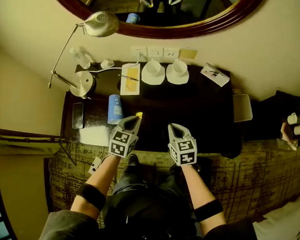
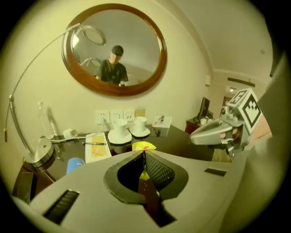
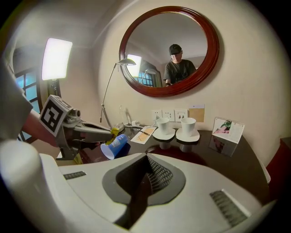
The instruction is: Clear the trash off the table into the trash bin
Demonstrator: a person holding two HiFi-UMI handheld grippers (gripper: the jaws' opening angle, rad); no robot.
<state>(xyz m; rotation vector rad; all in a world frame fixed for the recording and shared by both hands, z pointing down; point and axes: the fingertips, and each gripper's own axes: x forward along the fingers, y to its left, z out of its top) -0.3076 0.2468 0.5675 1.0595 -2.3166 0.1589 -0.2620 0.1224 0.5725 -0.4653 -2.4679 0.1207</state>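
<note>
My left gripper (image 1: 134, 119) hangs above the dark table (image 1: 207, 116), near its front edge. It is shut on a small yellow crinkled wrapper (image 2: 143, 146), which sticks out past the tips and also shows as the yellow wrapper (image 3: 115, 131). A blue paper cup (image 1: 114, 109) lies on its side just left of that gripper; it shows too as the blue cup (image 3: 114, 145). My right gripper (image 1: 174, 127) hovers beside the left one, shut, with nothing between its jaws (image 3: 146, 157).
Two white cups on saucers (image 1: 165, 71) stand at the back by the wall sockets. A notepad with a pen (image 1: 130, 79), a desk lamp (image 1: 83, 83), a phone (image 1: 78, 115) and a picture card (image 1: 214, 74) also sit on the table. A pale square object (image 1: 242, 107) stands off its right end.
</note>
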